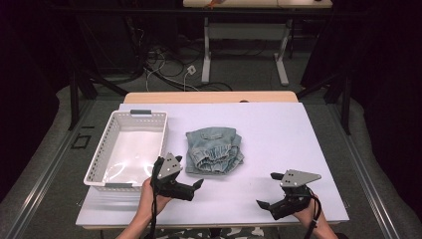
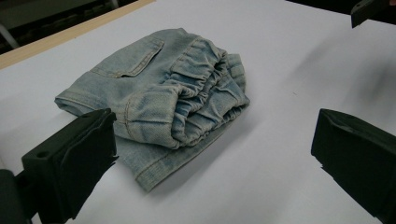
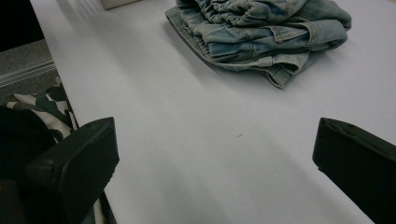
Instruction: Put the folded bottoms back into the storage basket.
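Both grippers, left (image 1: 188,175) and right (image 1: 265,189), gape empty near the table's front edge; next, grasp the jeans (image 1: 214,151) mid-table for the basket (image 1: 105,139).

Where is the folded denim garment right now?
In the high view, the folded denim garment lies mid-table on the white table, just right of the white basket and just beyond the open left gripper.

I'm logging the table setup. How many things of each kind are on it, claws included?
Folded denim garment: 1
White basket: 1
Claws, left claw and right claw: 2
Total: 4
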The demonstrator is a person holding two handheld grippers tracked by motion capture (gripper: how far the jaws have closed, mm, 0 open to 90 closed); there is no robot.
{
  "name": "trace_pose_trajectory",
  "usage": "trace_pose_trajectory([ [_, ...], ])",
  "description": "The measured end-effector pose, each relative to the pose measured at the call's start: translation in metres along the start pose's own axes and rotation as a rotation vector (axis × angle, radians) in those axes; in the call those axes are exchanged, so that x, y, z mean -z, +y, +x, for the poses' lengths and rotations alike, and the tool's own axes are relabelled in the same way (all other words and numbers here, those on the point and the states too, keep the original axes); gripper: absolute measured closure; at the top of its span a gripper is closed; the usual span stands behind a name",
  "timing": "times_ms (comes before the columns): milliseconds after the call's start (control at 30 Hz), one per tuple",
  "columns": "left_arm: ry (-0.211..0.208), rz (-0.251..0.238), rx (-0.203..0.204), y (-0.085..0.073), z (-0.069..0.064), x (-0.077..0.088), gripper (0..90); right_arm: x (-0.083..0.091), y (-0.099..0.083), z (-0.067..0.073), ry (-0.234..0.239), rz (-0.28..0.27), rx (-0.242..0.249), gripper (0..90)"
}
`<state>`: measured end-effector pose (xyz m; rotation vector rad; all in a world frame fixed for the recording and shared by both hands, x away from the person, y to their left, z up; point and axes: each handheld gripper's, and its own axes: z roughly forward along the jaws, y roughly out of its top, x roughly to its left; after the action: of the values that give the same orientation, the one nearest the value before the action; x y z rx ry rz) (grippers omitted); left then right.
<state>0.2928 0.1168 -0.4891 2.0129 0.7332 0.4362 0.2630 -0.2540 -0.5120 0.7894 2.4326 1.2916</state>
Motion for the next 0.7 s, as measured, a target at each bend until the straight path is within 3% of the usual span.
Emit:
trace_pose_trajectory([
  [700, -0.016, 0.013, 0.056, 0.015, 0.013, -0.022, 0.0, -0.001, 0.000, 0.000, 0.005, 0.007, 0.006, 0.4],
])
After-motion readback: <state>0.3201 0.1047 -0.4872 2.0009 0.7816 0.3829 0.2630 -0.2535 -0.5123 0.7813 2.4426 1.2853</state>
